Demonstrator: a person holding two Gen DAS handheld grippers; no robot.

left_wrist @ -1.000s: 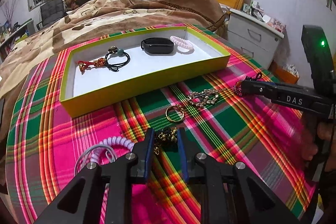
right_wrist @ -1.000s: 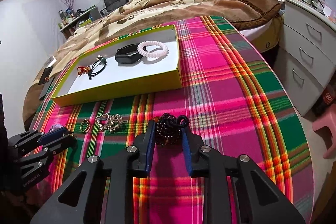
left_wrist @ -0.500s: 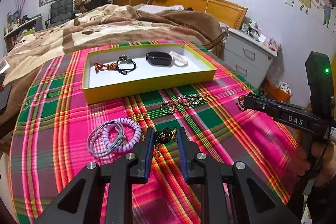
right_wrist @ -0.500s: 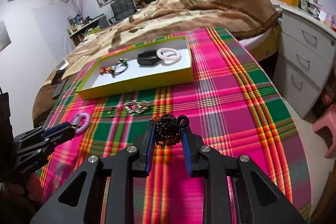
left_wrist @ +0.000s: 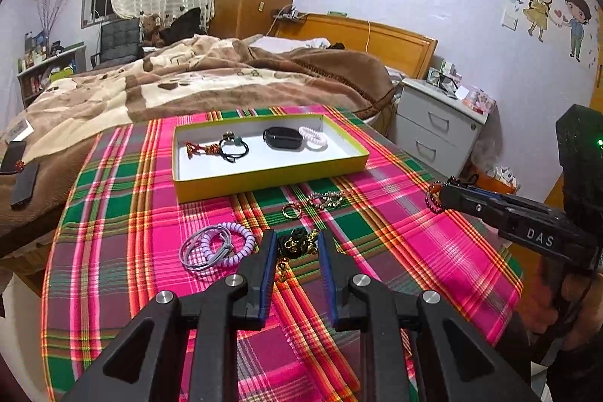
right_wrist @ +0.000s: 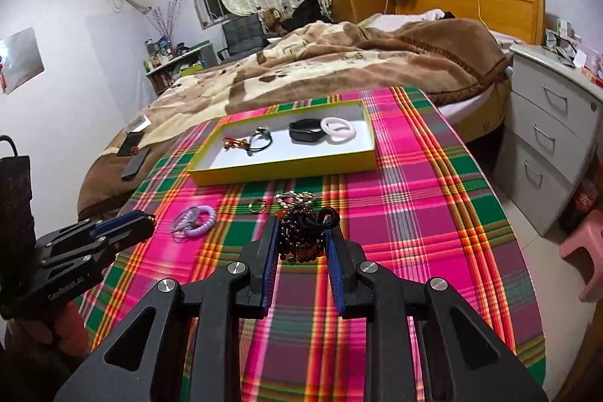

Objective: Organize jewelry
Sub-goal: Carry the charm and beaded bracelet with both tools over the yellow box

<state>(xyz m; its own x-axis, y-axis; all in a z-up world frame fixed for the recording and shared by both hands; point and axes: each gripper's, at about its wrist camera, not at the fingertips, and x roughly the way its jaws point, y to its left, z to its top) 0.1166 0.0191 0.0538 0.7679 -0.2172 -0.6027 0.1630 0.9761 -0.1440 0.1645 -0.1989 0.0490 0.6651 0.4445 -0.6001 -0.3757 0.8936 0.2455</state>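
Note:
My left gripper (left_wrist: 296,243) is shut on a black-and-gold chain piece (left_wrist: 297,245), held above the plaid cloth. My right gripper (right_wrist: 303,232) is shut on a dark beaded bracelet (right_wrist: 301,236), also lifted; it shows at the right of the left wrist view (left_wrist: 437,198). A yellow tray (left_wrist: 271,181) at the back holds a red charm (left_wrist: 199,149), a black hair tie (left_wrist: 234,150), a black band (left_wrist: 282,138) and a pink coil tie (left_wrist: 312,138). On the cloth lie a lilac coil tie (left_wrist: 216,247), a gold ring (left_wrist: 290,211) and a silver chain (left_wrist: 326,199).
The table carries a pink-green plaid cloth (left_wrist: 377,213). A bed with a brown blanket (left_wrist: 196,81) lies behind it. A white nightstand (left_wrist: 437,123) stands at the right, a pink stool (right_wrist: 584,243) on the floor. A black phone (left_wrist: 24,183) lies on the bed edge.
Both grippers have risen and drawn back from the table with their pieces still held. The tray and loose jewelry now look smaller and farther away.

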